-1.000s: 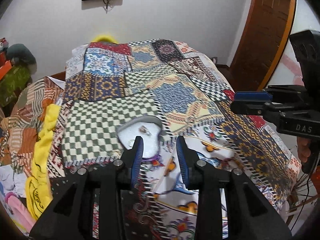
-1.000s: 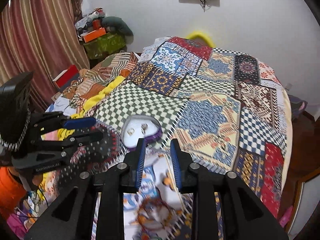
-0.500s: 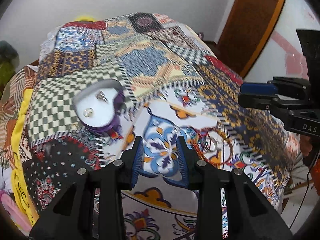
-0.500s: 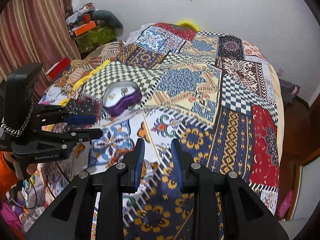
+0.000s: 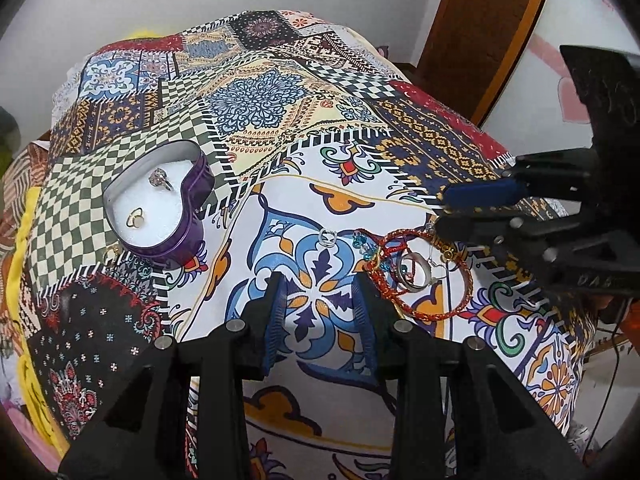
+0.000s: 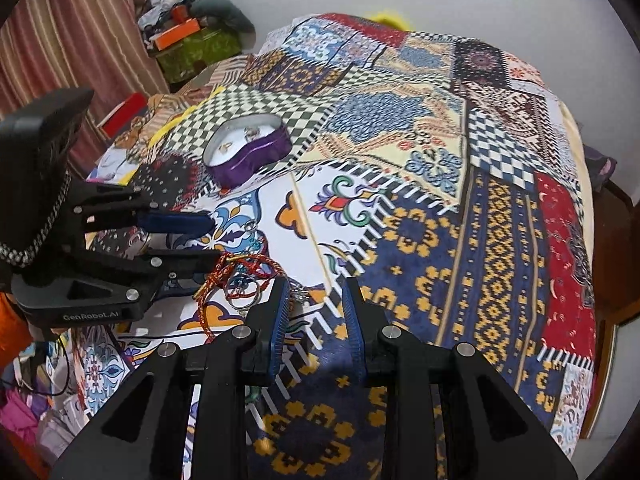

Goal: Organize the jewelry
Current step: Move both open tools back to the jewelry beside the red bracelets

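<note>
Purple heart-shaped tin (image 5: 160,204), with 2 rings on white padding, is placed on the patchwork bedspread (image 5: 280,100). A red bangle (image 5: 424,276) and perhaps small rings are seen near both grippers, left gripper (image 5: 320,308) and right gripper (image 6: 316,312), which are parted and hold nothing.

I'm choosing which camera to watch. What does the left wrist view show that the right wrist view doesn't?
Only the left wrist view shows the wooden door and a loose silver ring. Only the right wrist view shows the striped curtain and the cluttered shelf. Both show the purple heart tin with two rings inside and the red bracelet on the bedspread.
</note>
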Available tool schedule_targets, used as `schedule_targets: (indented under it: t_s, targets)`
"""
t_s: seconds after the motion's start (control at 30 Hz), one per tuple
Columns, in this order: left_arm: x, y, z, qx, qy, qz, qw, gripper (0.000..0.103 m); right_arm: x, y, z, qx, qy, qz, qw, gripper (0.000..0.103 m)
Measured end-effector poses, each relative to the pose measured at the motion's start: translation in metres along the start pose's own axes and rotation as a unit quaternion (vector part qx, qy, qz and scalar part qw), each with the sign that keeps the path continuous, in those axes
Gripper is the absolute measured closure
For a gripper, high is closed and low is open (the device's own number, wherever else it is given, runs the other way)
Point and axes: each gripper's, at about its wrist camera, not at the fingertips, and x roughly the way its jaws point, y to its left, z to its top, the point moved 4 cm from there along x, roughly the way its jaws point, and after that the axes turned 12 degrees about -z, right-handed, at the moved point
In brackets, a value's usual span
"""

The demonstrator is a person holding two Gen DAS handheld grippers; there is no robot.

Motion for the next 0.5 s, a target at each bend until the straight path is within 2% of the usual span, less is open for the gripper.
schedule_targets:
  t_s: [0.1,0.17,0.5]
  targets:
    - [0.000,0.000,0.000,0.001,-0.001,-0.003,1.0000,0.070,0.003,0.003,0.000,-0.005,-0.001,0.000,1.000,0.084]
    - [0.000,0.000,0.000,0.003,-0.001,-0.003,1.0000,0.070,0.005,0.004,0.000,-0.002,0.000,0.018,1.000,0.092]
    - [0.004,0.003,0.008,0.001,0.000,-0.004,1.0000,0.070,-0.010,-0.004,0.006,0.029,-0.020,0.047,0.998,0.094]
